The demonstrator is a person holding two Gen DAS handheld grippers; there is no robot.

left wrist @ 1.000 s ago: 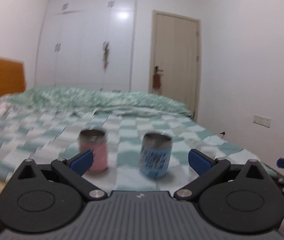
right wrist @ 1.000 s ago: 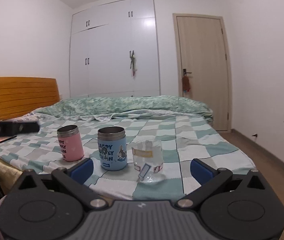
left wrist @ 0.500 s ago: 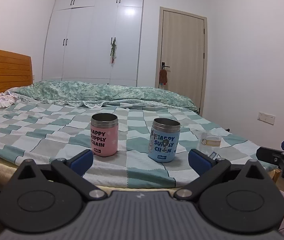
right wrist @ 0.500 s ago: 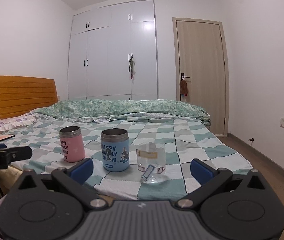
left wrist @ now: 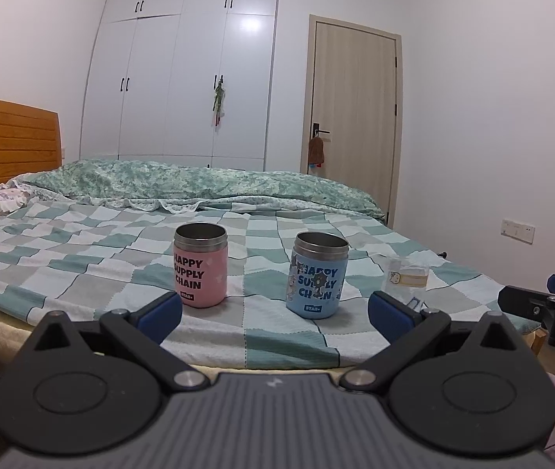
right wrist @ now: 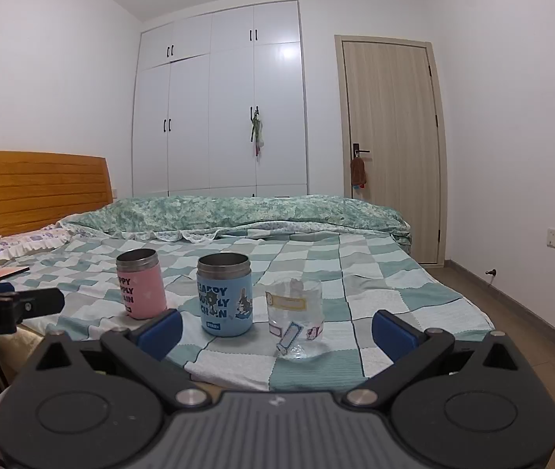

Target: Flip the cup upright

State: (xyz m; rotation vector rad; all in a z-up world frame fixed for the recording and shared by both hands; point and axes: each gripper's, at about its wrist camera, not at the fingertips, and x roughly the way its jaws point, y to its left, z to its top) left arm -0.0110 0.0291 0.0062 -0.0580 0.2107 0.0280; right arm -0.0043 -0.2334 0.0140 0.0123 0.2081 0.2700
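A clear plastic cup (right wrist: pixel 295 314) with stickers stands on the checked bedspread, its wide rim down on the cloth, right of the blue cup. It also shows in the left wrist view (left wrist: pixel 404 277). A pink cup (left wrist: pixel 200 269) and a blue cup (left wrist: pixel 317 275) stand upright with open steel mouths; both show in the right wrist view, pink (right wrist: pixel 141 287) and blue (right wrist: pixel 225 295). My left gripper (left wrist: pixel 275 314) is open and empty, short of the two cups. My right gripper (right wrist: pixel 277 330) is open and empty, short of the clear cup.
The bed (right wrist: pixel 394 289) has a near edge just beyond both grippers. A rumpled green quilt (right wrist: pixel 257 211) lies at the far side. A wooden headboard (right wrist: pixel 35 187) is on the left. White wardrobe and a door (right wrist: pixel 390 144) stand behind. Bare floor lies right of the bed.
Both grippers have drawn back and lowered, so the cups sit farther off and the bed's near edge shows. The left view has steadied from blur. Both stay open; the cups have not moved.
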